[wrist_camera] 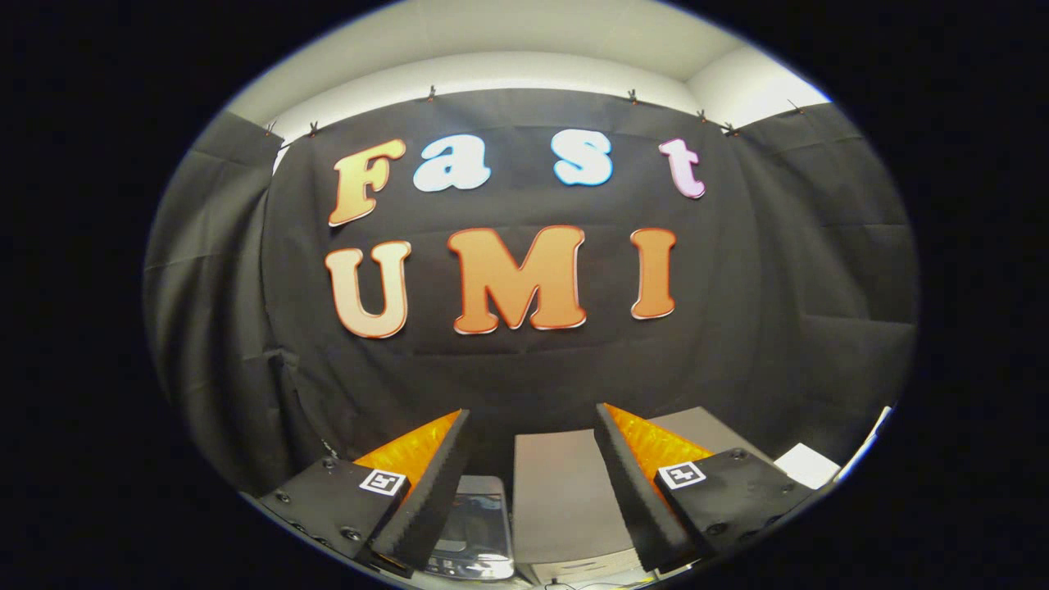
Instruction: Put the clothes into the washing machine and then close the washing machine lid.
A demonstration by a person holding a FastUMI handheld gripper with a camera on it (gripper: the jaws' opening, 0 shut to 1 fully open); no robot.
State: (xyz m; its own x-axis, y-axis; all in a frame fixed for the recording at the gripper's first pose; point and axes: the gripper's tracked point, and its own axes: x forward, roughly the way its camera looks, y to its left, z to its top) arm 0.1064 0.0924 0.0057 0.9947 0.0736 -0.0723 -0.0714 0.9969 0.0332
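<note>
My gripper (533, 422) is open, its two fingers spread wide with nothing between them. It is raised and looks straight at the booth's black cloth wall. Below and between the fingers I see the grey top of the washing machine (557, 492), its flat panel reaching back toward the wall. Beside it, by the left finger, lies a clear shiny lid or window (475, 524) of the machine. I cannot tell from here whether the lid stands open. No clothes are in sight.
The black cloth wall (524, 360) hangs close behind the machine and wraps round both sides. A white flat thing (807, 465) lies past the right finger, at the machine's right.
</note>
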